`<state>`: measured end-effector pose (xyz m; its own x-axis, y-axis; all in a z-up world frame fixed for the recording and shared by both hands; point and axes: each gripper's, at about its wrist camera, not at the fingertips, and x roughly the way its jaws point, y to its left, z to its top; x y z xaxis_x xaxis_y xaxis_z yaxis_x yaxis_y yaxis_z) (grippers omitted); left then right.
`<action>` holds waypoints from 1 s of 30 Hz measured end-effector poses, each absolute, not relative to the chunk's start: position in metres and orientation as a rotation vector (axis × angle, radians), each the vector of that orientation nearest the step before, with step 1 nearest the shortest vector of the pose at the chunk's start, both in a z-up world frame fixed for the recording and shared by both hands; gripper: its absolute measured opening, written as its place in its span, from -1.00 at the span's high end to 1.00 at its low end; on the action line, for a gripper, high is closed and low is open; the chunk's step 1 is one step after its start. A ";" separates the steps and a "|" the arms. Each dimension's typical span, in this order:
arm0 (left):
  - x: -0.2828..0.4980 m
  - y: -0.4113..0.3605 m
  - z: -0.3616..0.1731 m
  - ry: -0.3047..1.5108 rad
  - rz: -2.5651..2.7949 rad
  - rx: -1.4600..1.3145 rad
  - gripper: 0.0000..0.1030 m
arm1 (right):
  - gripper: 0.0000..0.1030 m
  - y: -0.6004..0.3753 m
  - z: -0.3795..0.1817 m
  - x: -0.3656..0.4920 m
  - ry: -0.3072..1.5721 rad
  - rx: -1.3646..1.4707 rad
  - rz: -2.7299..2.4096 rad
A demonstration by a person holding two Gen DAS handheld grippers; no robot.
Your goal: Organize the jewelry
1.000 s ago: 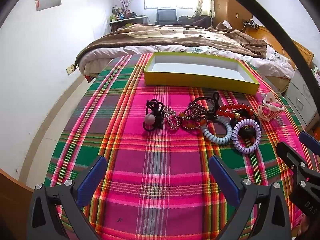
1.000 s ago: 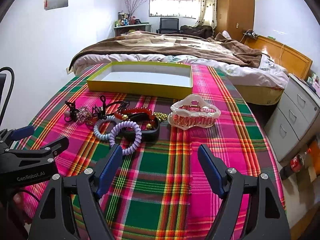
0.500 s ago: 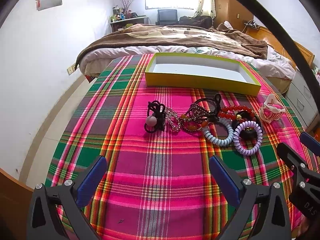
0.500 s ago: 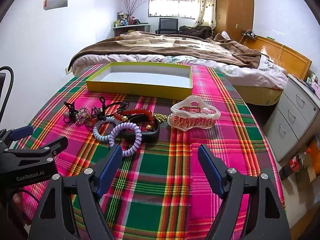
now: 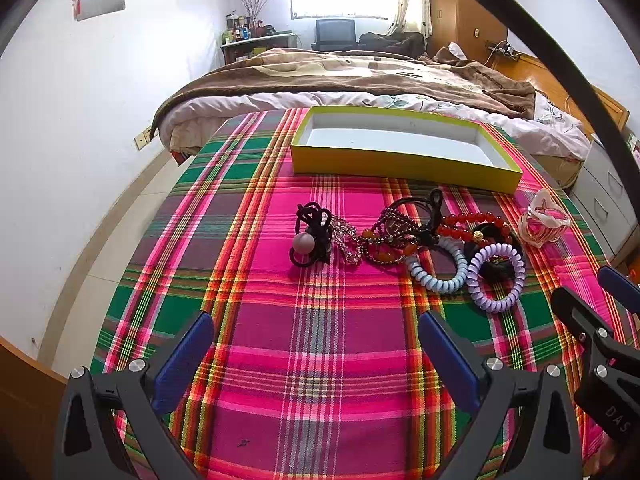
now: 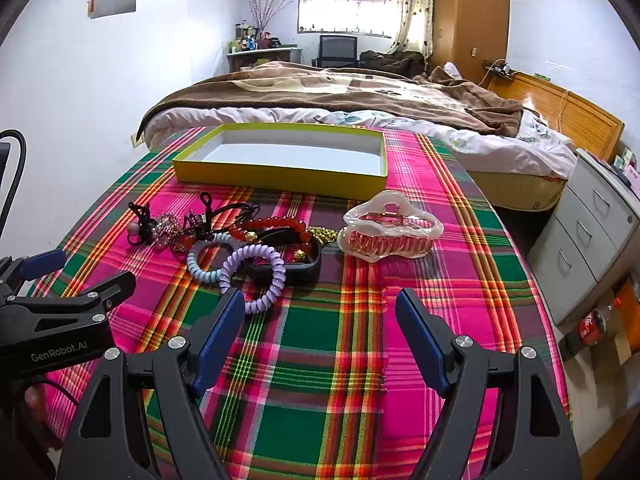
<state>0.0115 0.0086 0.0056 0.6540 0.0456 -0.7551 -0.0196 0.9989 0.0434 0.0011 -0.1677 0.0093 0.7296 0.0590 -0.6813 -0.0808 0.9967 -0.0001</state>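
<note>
A yellow tray (image 5: 400, 168) (image 6: 280, 178) with an empty white inside sits at the far side of the plaid table. In front of it lies a pile of jewelry: a black hair tie with a pink ball (image 5: 310, 240), beaded chains (image 5: 384, 240), a red bead bracelet (image 6: 276, 224), a blue coil tie (image 5: 440, 268) and a purple coil tie (image 5: 498, 276) (image 6: 256, 276). A pink claw clip (image 6: 390, 232) (image 5: 542, 222) lies to the right. My left gripper (image 5: 316, 356) is open, short of the pile. My right gripper (image 6: 320, 332) is open, short of the clip.
The plaid cloth (image 5: 320, 360) covers the table. A bed (image 6: 340, 96) stands behind it. Grey drawers (image 6: 592, 232) and a red bottle (image 6: 592, 326) are at the right. A white wall is at the left.
Both grippers have edged slightly forward toward the jewelry. Both stay open. Nothing on the table has moved.
</note>
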 end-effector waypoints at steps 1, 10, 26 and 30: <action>0.011 0.009 0.006 0.858 0.037 0.032 -1.00 | -0.51 -0.168 0.009 0.001 0.748 -0.030 0.078; 0.013 0.009 0.006 0.857 0.036 0.030 -1.00 | -0.51 -0.165 0.010 0.002 0.746 -0.033 0.078; 0.013 0.011 0.006 0.862 0.038 0.026 -1.00 | -0.51 -0.163 0.009 0.003 0.750 -0.038 0.082; 0.015 0.014 0.005 0.865 0.032 0.022 -1.00 | -0.51 -0.163 0.007 0.005 0.758 -0.040 0.084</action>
<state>0.0147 0.0136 0.0054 0.6481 0.0368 -0.7607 -0.0189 0.9993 0.0322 0.0049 -0.1626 0.0068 0.7229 0.0615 -0.6882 -0.0907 0.9959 -0.0062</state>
